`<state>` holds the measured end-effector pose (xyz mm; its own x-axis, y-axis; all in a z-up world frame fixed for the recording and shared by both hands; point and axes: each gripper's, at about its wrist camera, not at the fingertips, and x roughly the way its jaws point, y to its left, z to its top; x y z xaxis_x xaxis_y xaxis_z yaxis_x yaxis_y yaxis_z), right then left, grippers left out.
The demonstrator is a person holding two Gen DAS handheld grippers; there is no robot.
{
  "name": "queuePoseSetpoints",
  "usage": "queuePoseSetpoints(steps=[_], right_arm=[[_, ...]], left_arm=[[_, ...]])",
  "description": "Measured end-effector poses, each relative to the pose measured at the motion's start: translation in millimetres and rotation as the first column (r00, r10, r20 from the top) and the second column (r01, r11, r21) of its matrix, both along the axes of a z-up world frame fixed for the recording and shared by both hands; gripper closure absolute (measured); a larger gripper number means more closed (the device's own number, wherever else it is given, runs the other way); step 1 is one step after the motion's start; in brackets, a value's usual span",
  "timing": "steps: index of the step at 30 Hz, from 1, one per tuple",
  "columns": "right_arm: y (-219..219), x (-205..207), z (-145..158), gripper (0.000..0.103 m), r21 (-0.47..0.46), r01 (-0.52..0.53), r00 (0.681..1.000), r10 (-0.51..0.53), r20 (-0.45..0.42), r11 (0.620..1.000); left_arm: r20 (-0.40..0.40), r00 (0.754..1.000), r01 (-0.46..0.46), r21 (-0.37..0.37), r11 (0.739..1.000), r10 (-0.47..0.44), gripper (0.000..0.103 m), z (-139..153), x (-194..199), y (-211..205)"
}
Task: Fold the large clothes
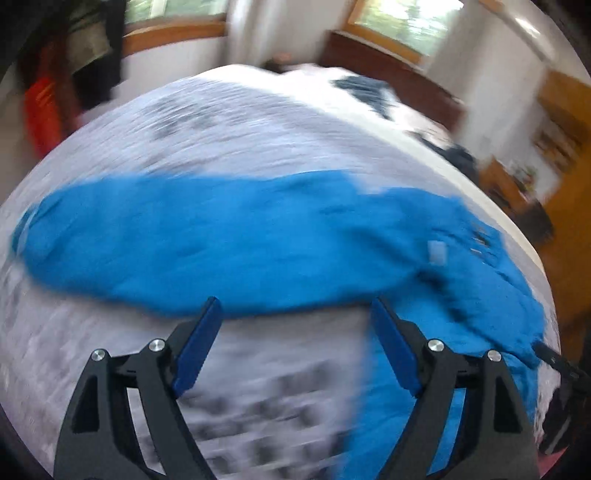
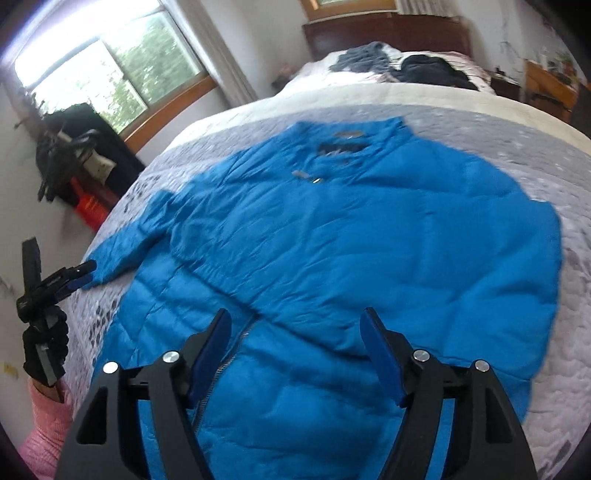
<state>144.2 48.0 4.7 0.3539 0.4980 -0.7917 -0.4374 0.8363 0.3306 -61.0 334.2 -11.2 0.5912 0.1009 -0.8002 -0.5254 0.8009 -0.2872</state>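
Observation:
A bright blue puffer jacket (image 2: 351,240) lies spread flat on the grey patterned bedspread (image 2: 535,147), collar toward the headboard and zip running toward me. My right gripper (image 2: 295,325) is open over the jacket's lower front, with nothing between its fingers. In the motion-blurred left wrist view, the jacket (image 1: 221,240) stretches across the bed, and my left gripper (image 1: 295,310) is open just short of its near edge. In the right wrist view the left gripper (image 2: 79,273), held by a gloved hand (image 2: 44,343), sits at the left sleeve cuff (image 2: 99,266).
Dark clothes (image 2: 432,70) are piled near the brown headboard (image 2: 388,33). A window (image 2: 110,74) and a dark rack with an orange item (image 2: 88,203) stand left of the bed. Wooden furniture (image 2: 550,88) is at the right. The bed edge drops off at the left.

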Motion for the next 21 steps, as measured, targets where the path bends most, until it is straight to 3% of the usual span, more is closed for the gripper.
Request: queuePoseSetpoints(steps=[3, 6, 9, 15, 17, 19, 21], right_arm=[[5.5, -1.5, -5.4, 0.030, -0.028, 0.006, 1.000, -0.006, 0.010, 1.000], [5.4, 2.0, -10.3, 0.030, -0.039, 0.022, 1.000, -0.021, 0.017, 0.999], [0.9, 7.2, -16.3, 0.030, -0.059, 0.046, 0.999, -0.044, 0.022, 0.997], [-7.4, 15.1, -25.7, 0.030, -0.051, 0.068, 0.998, -0.067, 0.009, 0.996], [-8.4, 16.4, -27.5, 0.030, -0.049, 0.070, 0.998, -0.069, 0.007, 0.996], [-8.5, 17.1, -28.8, 0.030, -0.050, 0.070, 0.998, -0.069, 0.007, 0.996], [-8.6, 16.9, -29.0, 0.030, -0.051, 0.069, 0.998, -0.068, 0.009, 0.996]], left_arm=[[-0.010, 0.992, -0.123, -0.059, 0.991, 0.123, 0.021, -16.3, -33.3, 42.2], [0.023, 0.983, -0.176, -0.166, 0.970, 0.182, 0.021, -28.7, -47.1, 73.3], [0.066, 0.971, -0.210, -0.241, 0.947, 0.232, 0.021, -40.6, -43.4, 99.7], [0.137, 0.934, -0.276, -0.304, 0.912, 0.329, 0.023, -44.6, -24.8, 140.4], [0.137, 0.925, -0.303, -0.295, 0.906, 0.354, 0.030, -43.6, -18.4, 146.9], [0.121, 0.918, -0.337, -0.267, 0.903, 0.379, 0.051, -44.5, -15.5, 150.4], [0.109, 0.909, -0.364, -0.264, 0.893, 0.402, 0.065, -45.6, -17.0, 154.7]])
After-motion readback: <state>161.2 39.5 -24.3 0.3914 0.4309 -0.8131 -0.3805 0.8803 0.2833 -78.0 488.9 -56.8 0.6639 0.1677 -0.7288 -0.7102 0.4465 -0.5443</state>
